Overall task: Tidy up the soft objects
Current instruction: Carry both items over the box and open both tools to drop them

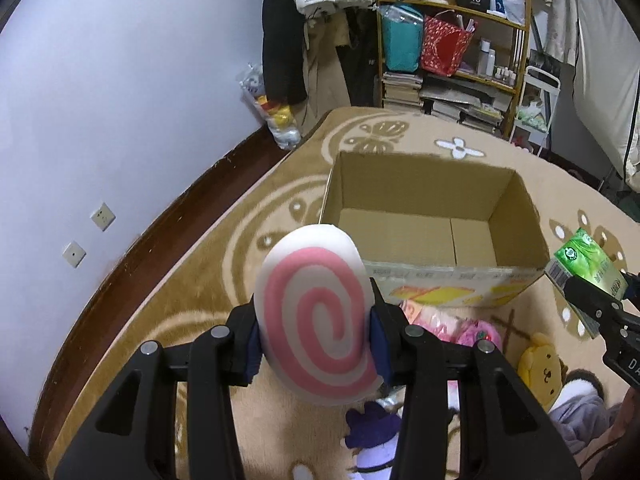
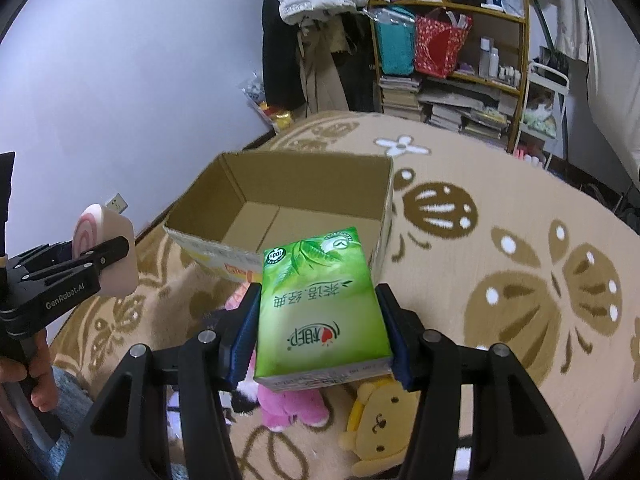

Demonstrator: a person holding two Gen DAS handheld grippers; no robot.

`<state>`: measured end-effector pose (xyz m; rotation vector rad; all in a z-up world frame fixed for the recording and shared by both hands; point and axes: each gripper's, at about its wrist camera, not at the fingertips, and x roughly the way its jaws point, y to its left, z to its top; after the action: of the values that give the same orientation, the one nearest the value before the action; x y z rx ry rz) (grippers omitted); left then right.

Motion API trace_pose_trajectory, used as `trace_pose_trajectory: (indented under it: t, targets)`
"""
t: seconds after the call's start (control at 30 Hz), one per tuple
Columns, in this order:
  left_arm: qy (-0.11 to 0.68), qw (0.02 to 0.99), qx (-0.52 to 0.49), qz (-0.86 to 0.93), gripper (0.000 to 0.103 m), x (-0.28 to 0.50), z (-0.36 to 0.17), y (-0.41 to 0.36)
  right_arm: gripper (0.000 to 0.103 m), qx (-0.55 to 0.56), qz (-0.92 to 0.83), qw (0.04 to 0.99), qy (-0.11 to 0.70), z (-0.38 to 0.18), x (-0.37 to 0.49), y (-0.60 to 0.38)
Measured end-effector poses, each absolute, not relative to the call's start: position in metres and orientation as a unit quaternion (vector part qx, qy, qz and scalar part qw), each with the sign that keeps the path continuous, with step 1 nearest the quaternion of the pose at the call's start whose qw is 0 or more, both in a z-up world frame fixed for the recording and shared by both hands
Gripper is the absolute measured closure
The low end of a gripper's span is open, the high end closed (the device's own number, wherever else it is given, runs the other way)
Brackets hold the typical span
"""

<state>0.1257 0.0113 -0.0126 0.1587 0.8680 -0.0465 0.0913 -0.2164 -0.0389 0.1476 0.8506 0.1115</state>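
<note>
Left wrist view, lower centre: left hand-held gripper (image 1: 316, 344) clamped on a swirl-patterned plush cushion (image 1: 316, 320), pink spiral on white, blue pads pressed into both sides, clear of the rug. Same hand-held gripper visible at the left edge of the right wrist view, with the person's hand (image 2: 38, 364) on the handle below it. Best kept squeezed as is; soft filling likely to bulge and slip if loosened early.

Centre of both views: open cardboard box (image 1: 436, 236), empty inside, standing on the beige patterned rug (image 1: 224, 248). Apparently the goal for both items. Cushion to be carried forward and up-frame over the near wall, then let go only once fully above the box floor, near the left inner wall, leaving room for the second item.

Lower part of the frames, under the grippers: purple plush (image 1: 372, 420), pink plush (image 2: 288, 404) and yellow bear plush (image 2: 380, 424) lying on the rug, not yet boxed. Worth clearing high enough not to drag them.

Right wrist view, lower centre: right hand-held gripper (image 2: 324, 332) closed on a green tissue pack (image 2: 324, 304), held by its long sides, tilted toward the box. Pack to go toward the right half of the box, the two grippers kept well apart to avoid a knock over the opening.
</note>
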Motion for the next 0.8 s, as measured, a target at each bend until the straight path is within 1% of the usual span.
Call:
trace_pose_trajectory:
  t: [0.47,0.8]
  targets:
    - [0.403,0.91,0.077,-0.055,0.06,0.191,-0.005,-0.009,0.044,0.069,0.069,0.911,0.402,-0.032,0.155,-0.207]
    - [0.42,0.901,0.083,-0.074,0.06,0.231,-0.029,-0.029,0.044,0.079,0.071,0.904,0.415,-0.051,0.192,-0.211]
